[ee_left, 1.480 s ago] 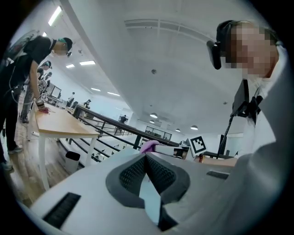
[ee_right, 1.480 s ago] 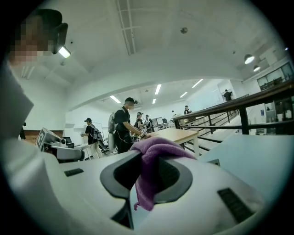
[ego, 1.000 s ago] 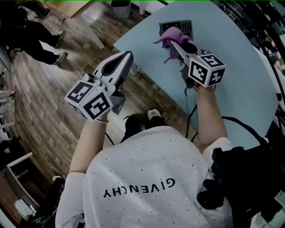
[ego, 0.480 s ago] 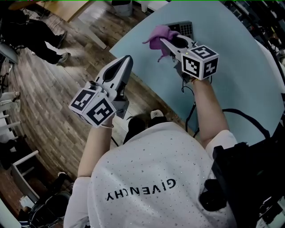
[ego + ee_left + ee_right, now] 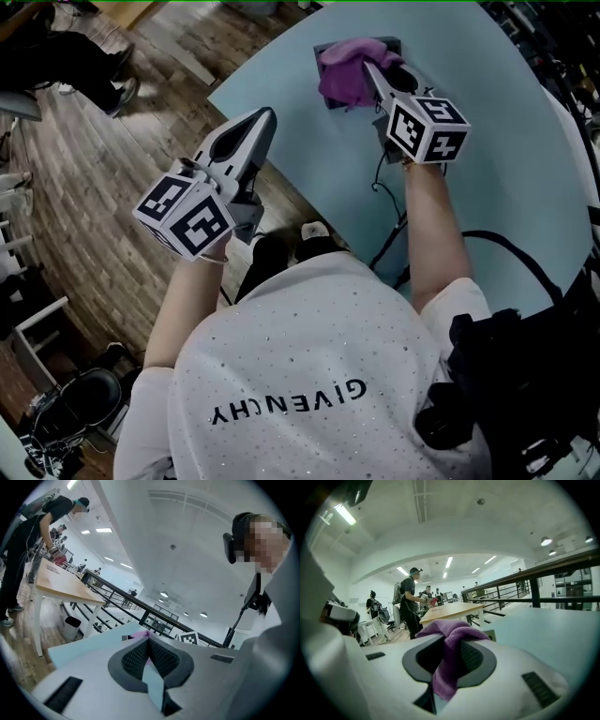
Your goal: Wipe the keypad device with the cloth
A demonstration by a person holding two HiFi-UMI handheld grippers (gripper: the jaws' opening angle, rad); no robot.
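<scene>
**Table** [image 5: 506, 141]: pale blue top with a curved edge, standing on a wooden floor [image 5: 94, 197]. All places below are given from this table.

**Keypad device** [image 5: 391, 44]: dark and flat, lying on the table near its far edge. Most of it is under the cloth, with only a dark corner and rim showing. The right gripper view shows a small corner of it [image 5: 490, 634] on the table top beyond the cloth.

**Cloth** [image 5: 345, 77]: purple and bunched, resting on top of the keypad device at the far part of the table. One fold of it [image 5: 449, 660] runs down between the right gripper's jaws.

**Right gripper** [image 5: 373, 71]: over the far part of the table, pointing away from the person. Its jaws are clamped on the cloth, and its tip is at the keypad device. Its marker cube [image 5: 427, 129] is above the table top.

**Left gripper** [image 5: 265, 116]: held in the air off the table's near left edge, over the floor. In its own view [image 5: 149, 641] the jaws are pressed together with nothing between them.

**Cable** [image 5: 387, 239]: black, hanging down past the table's near edge below the right forearm.

**Wooden desk** [image 5: 451, 611]: beyond the table's far side, with a standing person [image 5: 408, 602] beside it.
</scene>
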